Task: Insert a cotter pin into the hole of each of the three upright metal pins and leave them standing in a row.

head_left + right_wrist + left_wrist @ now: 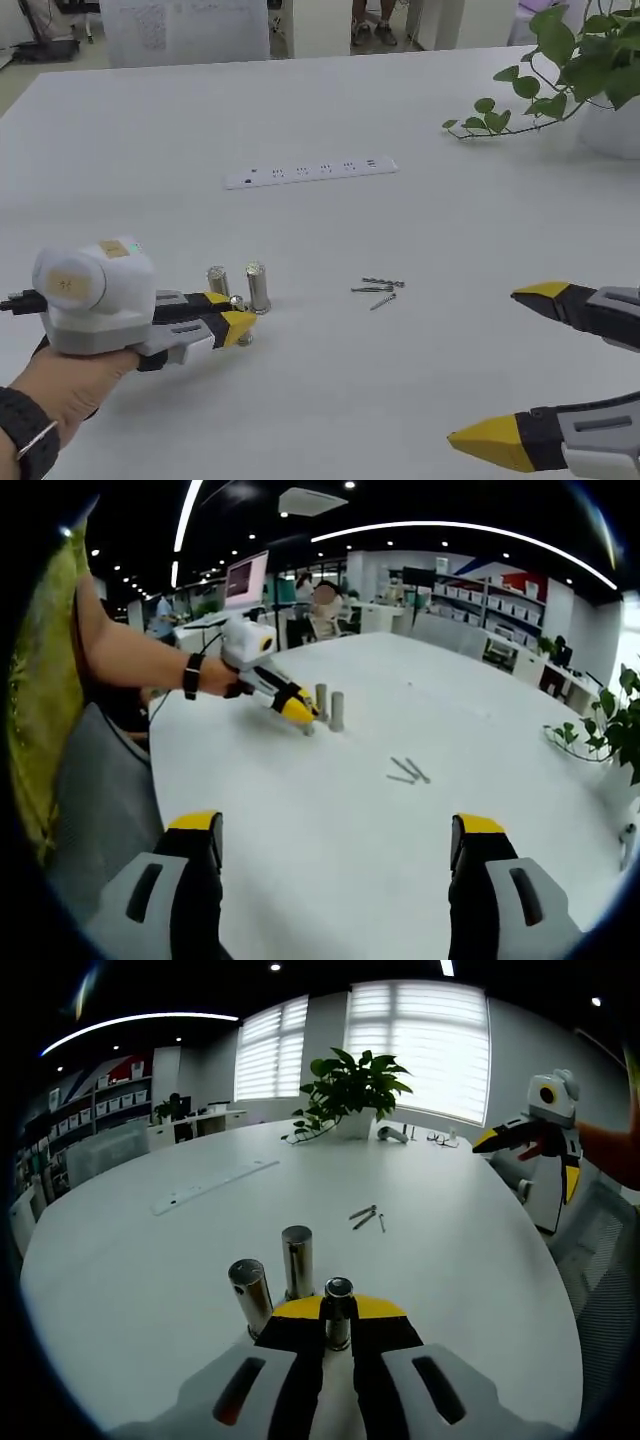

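Step in hand, as judged: steadying one pin, no cotter pin fitted yet. Left gripper [338,1312] closed on the front pin [338,1300]; that pin upright on the table [430,120], long axis vertical, on the person's side of the power strip [310,172]; second pin [218,281] and third pin [258,286] upright just beside it. Cotter pins [378,290] flat in a loose bunch, same side of the power strip, long axes roughly along its length; heads too small to tell. Right gripper [483,365] wide open, holding nothing. Next move likely calls for it to lift one cotter pin and level it with the hole.
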Tool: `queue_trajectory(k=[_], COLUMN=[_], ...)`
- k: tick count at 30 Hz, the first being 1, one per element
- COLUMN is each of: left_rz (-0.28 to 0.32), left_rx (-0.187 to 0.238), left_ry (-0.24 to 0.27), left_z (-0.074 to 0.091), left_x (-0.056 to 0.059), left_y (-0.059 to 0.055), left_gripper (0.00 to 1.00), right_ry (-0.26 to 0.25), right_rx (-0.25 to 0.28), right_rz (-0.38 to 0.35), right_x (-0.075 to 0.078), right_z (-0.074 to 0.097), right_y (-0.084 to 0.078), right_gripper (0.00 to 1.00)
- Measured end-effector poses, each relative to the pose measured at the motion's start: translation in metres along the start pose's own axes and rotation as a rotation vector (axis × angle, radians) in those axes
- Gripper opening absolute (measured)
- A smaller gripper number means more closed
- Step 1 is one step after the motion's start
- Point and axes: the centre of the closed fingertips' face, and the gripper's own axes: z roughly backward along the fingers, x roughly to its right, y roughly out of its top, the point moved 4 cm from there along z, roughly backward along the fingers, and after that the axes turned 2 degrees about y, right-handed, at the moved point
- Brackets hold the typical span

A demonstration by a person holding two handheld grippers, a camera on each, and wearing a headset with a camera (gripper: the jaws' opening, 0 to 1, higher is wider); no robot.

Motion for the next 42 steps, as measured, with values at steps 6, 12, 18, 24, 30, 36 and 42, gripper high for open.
queue_trajectory(k=[6,12,18,24,30,36,42], left_rz=[-0.048,-0.057,-0.076,-0.097,-0.101,-0.074,-0.061], left_rx=[-0.034,-0.028,-0.021,-0.027,-0.034,-0.028,-0.025], left_ry=[-0.020,-0.033,-0.053,-0.071,-0.078,-0.060,-0.047], left_z=[0.005,0.011,0.017,0.022,0.024,0.024,0.025], left_x=[0.015,0.024,0.038,0.050,0.054,0.056,0.061], left_y=[-0.002,0.002,0.006,0.003,-0.003,-0.007,-0.011], left_gripper=[0.07,0.07,0.07,0.07,0.07,0.07,0.07], right_ry=[0.003,0.010,0.014,0.019,0.022,0.021,0.026], right_rx=[0.006,0.016,0.025,0.031,0.034,0.035,0.036], right_rz=[0.003,0.017,0.027,0.034,0.038,0.040,0.044], right_x=[-0.002,-0.005,-0.009,-0.014,-0.017,-0.017,-0.018], right_z=[0.000,-0.001,0.001,0.003,0.004,0.005,0.004], right_y=[0.001,0.006,0.009,0.011,0.011,0.011,0.013], right_gripper=[0.96,0.95,0.95,0.95,0.95,0.95,0.95])
